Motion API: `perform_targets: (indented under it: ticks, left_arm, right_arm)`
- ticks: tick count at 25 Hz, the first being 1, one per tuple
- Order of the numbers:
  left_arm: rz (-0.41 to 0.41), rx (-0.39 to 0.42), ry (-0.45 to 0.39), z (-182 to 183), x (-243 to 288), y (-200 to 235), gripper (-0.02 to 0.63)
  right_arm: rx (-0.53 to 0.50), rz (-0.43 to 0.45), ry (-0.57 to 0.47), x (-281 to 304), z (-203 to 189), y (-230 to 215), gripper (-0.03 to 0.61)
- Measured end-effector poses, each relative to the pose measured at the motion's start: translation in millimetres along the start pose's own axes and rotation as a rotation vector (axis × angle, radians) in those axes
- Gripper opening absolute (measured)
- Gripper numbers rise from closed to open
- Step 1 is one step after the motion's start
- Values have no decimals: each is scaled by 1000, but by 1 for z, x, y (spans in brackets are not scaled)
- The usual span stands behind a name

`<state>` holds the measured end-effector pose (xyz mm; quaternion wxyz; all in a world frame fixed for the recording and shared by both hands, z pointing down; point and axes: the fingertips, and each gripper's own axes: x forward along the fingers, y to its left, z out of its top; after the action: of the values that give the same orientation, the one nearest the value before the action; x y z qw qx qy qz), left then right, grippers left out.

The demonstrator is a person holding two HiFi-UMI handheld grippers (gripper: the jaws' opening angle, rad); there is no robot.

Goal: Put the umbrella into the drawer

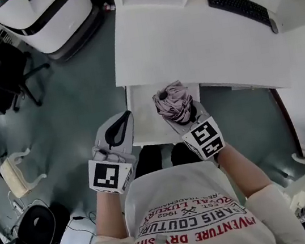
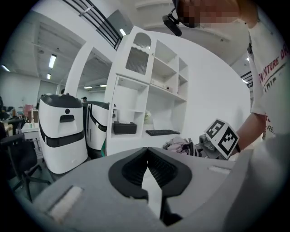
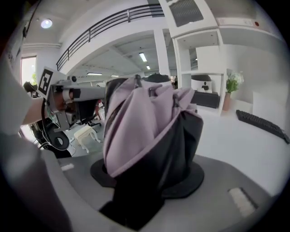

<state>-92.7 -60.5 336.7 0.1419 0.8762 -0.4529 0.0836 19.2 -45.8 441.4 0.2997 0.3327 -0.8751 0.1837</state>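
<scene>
Right claw (image 1: 183,118) tight around umbrella (image 1: 172,101), long axis seemingly along claw, toward desk (image 1: 185,38); left claw (image 1: 126,116) closed.

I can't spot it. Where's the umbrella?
In the head view's middle, the folded umbrella is held in the right claw, over the open drawer below the desk.

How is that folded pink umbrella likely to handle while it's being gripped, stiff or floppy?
The umbrella probably feels soft outside: its loose fabric folds bulge out of the right hand-held gripper. It stands straight out from the grip, so there is likely a stiff core inside. Loose folds may snag on the drawer edge.
</scene>
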Motion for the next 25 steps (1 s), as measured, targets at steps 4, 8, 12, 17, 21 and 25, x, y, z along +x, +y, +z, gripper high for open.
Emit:
perform_targets:
  ticks: [4,8,12,17,21,25]
  left_arm:
    - [-72,12,56,-40,26,7,3]
    - [-118,-14,83,-73,40,15,3]
    - [-125,-37,98,-100,51,25,3]
    - [-122,-36,138,-132,58,34,3]
    - [-96,-52,158,-147,62,45,3]
    - [-110,-72,138,-149,65,43,3]
  right_arm:
    - [33,3,88,42,-41,-16,216]
    - [47,16,209,82,-92,-22,216]
    - [57,24,297,116,-132,-29,216]
    - [55,31,358,151,-173,-34,216]
    - [66,46,394,173,-195,-35,216]
    - [62,61,428,182,-216,-33,219]
